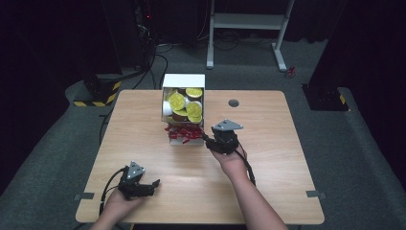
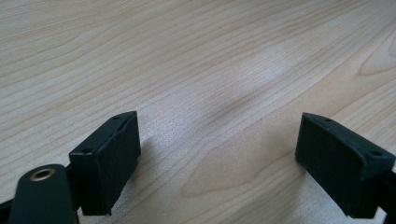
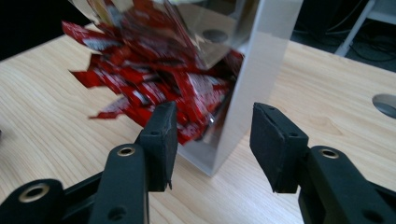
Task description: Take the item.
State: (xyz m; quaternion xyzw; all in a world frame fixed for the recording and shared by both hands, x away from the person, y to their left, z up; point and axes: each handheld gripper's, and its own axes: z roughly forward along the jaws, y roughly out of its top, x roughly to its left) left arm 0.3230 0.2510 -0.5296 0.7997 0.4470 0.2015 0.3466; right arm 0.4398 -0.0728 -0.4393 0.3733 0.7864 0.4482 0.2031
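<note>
We see the wood table (image 1: 268, 187) w/ bare top near the front edge. White box (image 1: 183, 80) sits at the far-centre edge, yellow-lidded cups (image 1: 177, 101) inside, red packets (image 3: 154, 88) spilling out front. Right gripper (image 3: 212, 140), jaws apart, straddles the box's front corner. Left gripper (image 2: 217, 161), jaws wide apart, over bare wood front-left.

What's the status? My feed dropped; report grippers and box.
Left gripper open, over bare table. Right gripper open, jaws astride the white box front corner, at the red sachets. Nothing gripped. Way clear.
</note>
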